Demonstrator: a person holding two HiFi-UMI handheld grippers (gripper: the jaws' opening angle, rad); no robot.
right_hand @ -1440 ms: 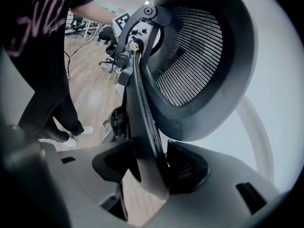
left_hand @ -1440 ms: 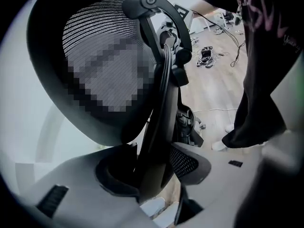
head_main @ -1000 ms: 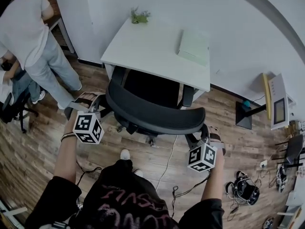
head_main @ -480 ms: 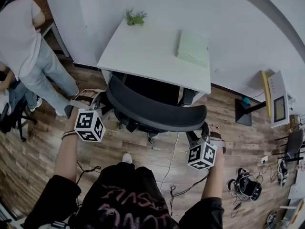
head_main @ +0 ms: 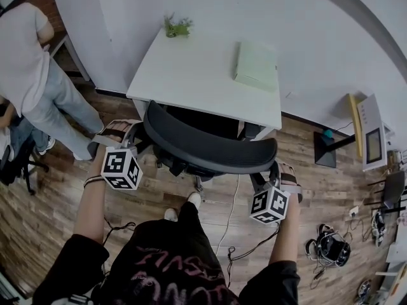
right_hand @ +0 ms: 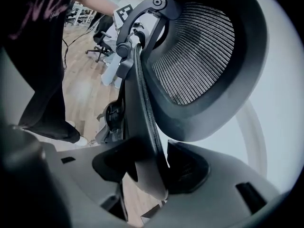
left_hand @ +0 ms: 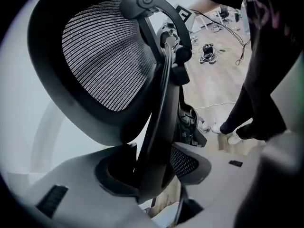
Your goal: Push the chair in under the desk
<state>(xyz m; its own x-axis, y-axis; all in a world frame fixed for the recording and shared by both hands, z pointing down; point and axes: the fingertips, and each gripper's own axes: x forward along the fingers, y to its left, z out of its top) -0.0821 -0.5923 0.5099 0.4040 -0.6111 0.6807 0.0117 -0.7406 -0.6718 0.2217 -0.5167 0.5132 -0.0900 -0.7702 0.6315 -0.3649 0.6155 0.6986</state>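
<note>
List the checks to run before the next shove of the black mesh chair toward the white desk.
1. Left gripper shut on the backrest edge of the black mesh-backed office chair: ok.
2. Right gripper shut on the opposite backrest edge: ok.
3. Chair lined up with the white rectangular desk: ok.
4. Thin white cable on the floor clear of the wheels: cannot tell.
5. Bystander in a white shirt clear of the chair: ok.

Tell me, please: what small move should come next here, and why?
Probably push the chair forward, toward the desk. The left gripper and the right gripper are both shut on the frame of its back, which looks slightly short of the desk's front edge.
</note>
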